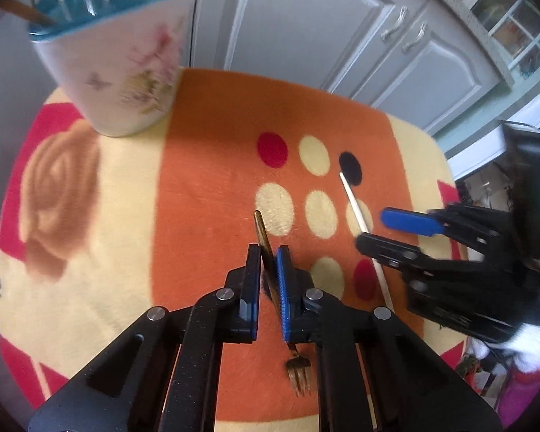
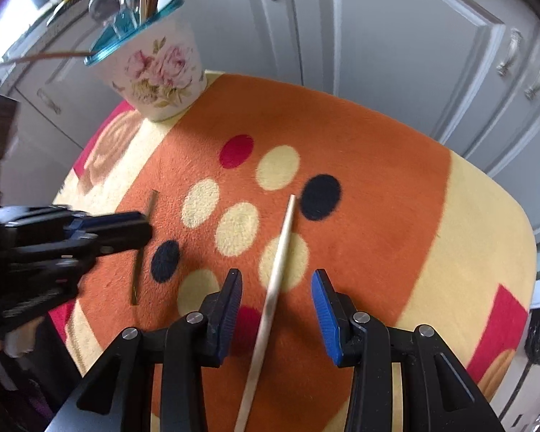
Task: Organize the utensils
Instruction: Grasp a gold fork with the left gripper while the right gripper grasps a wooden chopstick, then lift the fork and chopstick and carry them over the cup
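A floral pot (image 1: pixel 122 68) with a teal rim stands at the far left of the table and holds several utensils; it also shows in the right wrist view (image 2: pixel 158 72). My left gripper (image 1: pixel 269 255) is shut on a gold fork (image 1: pixel 263 237) by its handle, tines (image 1: pixel 298 374) toward me. The fork shows in the right wrist view (image 2: pixel 144 248) beside the left gripper (image 2: pixel 140 230). A pale chopstick (image 2: pixel 273 288) lies on the cloth between the open jaws of my right gripper (image 2: pixel 277 284). In the left wrist view the right gripper (image 1: pixel 378 230) straddles the chopstick (image 1: pixel 356 212).
An orange, cream and red spotted cloth (image 2: pixel 378 165) covers the table. Grey cabinet doors (image 2: pixel 396 54) stand behind the table. The table's right edge (image 2: pixel 529 252) drops off near my right gripper.
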{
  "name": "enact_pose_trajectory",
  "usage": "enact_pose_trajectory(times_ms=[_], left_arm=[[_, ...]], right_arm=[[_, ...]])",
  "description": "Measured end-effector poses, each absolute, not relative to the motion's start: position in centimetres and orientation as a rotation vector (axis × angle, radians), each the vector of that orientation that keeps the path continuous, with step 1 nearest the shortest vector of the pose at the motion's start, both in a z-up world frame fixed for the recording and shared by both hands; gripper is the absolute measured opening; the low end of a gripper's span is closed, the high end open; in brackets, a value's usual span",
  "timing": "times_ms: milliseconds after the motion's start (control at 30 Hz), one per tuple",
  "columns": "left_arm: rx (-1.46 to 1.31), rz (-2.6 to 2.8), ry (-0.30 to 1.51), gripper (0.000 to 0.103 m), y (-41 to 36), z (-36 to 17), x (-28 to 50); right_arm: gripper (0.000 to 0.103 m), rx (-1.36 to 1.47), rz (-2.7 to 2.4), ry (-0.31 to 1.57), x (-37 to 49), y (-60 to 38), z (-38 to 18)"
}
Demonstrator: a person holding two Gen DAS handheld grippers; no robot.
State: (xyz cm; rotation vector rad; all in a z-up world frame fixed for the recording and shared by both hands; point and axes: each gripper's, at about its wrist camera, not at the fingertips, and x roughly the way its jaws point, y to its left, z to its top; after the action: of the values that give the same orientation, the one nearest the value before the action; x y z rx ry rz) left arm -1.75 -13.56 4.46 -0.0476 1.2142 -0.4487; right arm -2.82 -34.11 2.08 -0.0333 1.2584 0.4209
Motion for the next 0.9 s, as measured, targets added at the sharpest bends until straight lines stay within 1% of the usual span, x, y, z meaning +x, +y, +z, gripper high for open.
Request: enact_pose_trajectory(times_ms=[33,67,133,200,267,400,600,733,767,800,833,900], left_arm=[[-0.053,-0.45,1.209,0.007,-13.2,4.7,-1.8],[-0.064,-0.452,1.204,0.007,-12.7,5.0,-2.0],[-0.079,-0.453,1.193,0.007,-11.9,5.5,-2.3],[-0.081,-0.451,1.178,0.007,-11.3,6.0,-2.4],[-0.083,-0.451,1.165,0.006,-11.2,6.3,-2.7],[-0.088,-0.456,1.13,0.006,-10.4,7.6,-3.2],[-0.083,-0.456,1.104,0.006,-9.9,8.7,-3.9],[-0.091,-0.445,1.106,0.006,-9.3,8.8,-4.5],[-0.091,-0.444,1.103,0.006,-9.4,8.9,-4.6],[-0.092,-0.443,1.103,0.006,-9.5,8.9,-4.5],[-0.093,-0.444,1.102,0.006,-9.4,8.9,-4.6],[-0.089,-0.445,1.099,0.006,-9.4,9.0,-4.8]], right_arm=[[0.036,-0.056,0.414,1.269,-2.4,-33.6,1.7],[0.029,-0.077,0.408,1.282,-1.9,-33.1,1.4],[0.023,-0.115,0.4,1.276,-1.3,-32.5,1.2],[0.013,-0.146,0.406,1.276,-0.7,-31.9,1.2],[0.007,-0.131,0.421,1.286,-0.4,-31.8,1.3],[0.007,-0.087,0.455,1.251,-1.3,-32.3,3.2],[0.007,-0.046,0.499,1.179,-3.7,-33.5,6.7],[0.007,-0.079,0.459,1.215,-3.6,-33.5,5.7],[0.012,-0.073,0.459,1.229,-3.7,-33.5,5.2],[0.028,-0.077,0.461,1.251,-3.7,-33.1,4.5],[0.036,-0.097,0.461,1.27,-3.7,-32.6,3.9],[0.037,-0.145,0.46,1.31,-3.6,-31.6,2.8]])
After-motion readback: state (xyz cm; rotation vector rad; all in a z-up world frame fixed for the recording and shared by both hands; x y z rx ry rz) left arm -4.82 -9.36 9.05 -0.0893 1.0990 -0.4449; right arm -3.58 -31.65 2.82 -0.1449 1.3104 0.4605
